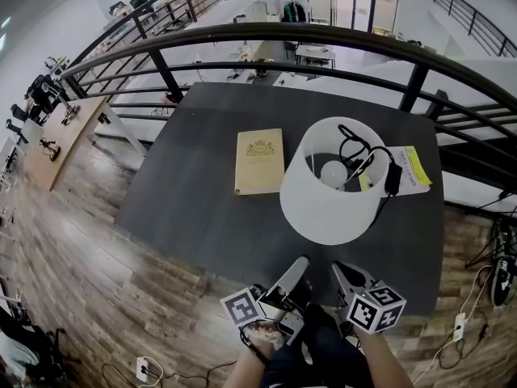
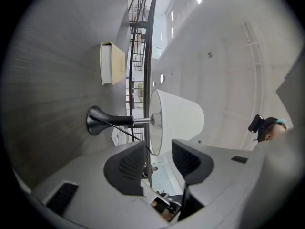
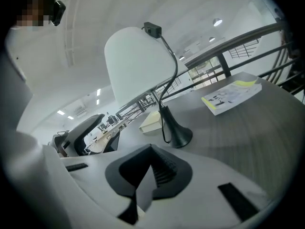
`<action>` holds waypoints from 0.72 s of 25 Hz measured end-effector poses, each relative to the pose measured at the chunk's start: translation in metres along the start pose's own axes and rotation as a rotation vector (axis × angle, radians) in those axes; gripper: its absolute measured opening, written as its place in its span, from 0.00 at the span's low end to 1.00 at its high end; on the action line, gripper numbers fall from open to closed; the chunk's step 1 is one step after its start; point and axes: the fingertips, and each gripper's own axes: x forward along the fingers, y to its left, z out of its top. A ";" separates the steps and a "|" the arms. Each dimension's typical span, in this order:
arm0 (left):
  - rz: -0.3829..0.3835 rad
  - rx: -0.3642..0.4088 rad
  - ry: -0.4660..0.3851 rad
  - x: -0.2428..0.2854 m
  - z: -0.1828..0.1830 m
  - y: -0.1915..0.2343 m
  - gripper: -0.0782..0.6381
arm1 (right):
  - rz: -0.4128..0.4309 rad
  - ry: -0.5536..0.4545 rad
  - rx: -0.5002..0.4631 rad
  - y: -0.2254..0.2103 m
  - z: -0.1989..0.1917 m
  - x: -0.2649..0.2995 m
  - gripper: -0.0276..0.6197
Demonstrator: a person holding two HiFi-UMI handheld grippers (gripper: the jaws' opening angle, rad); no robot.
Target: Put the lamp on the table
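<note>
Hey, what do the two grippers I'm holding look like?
The left gripper and right gripper have light grey bodies with dark, ribbed jaw pads. Each carries a white cube printed with black square markers.

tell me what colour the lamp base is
Black. The lamp base shows best in the right gripper view, under the white shade.

lamp (image 1: 331,186) on table (image 1: 194,208), book (image 1: 259,161) beside

Dark grey rectangular tabletop (image 1: 194,208). Upright right of centre: table lamp with white drum shade and black flared base (image 1: 323,208). Flat just left of it: cream hardcover book (image 1: 259,161). Right of lamp, near the edge: white-and-yellow printed leaflet (image 1: 415,166).
</note>
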 end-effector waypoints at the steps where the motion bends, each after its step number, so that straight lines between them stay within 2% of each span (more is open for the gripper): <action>1: 0.007 -0.002 0.008 -0.003 -0.001 -0.001 0.36 | -0.007 -0.004 0.001 0.003 0.000 -0.002 0.06; 7: 0.023 0.012 0.070 -0.016 -0.008 -0.008 0.31 | -0.040 -0.035 0.014 0.019 -0.002 -0.009 0.06; 11: 0.024 0.036 0.102 -0.023 -0.014 -0.014 0.18 | -0.056 -0.048 0.018 0.027 -0.007 -0.014 0.06; 14: 0.050 0.081 0.114 -0.027 -0.016 -0.015 0.14 | -0.063 -0.052 0.011 0.031 -0.010 -0.016 0.06; 18: 0.056 0.072 0.108 -0.031 -0.017 -0.014 0.12 | -0.073 -0.058 0.014 0.035 -0.011 -0.016 0.06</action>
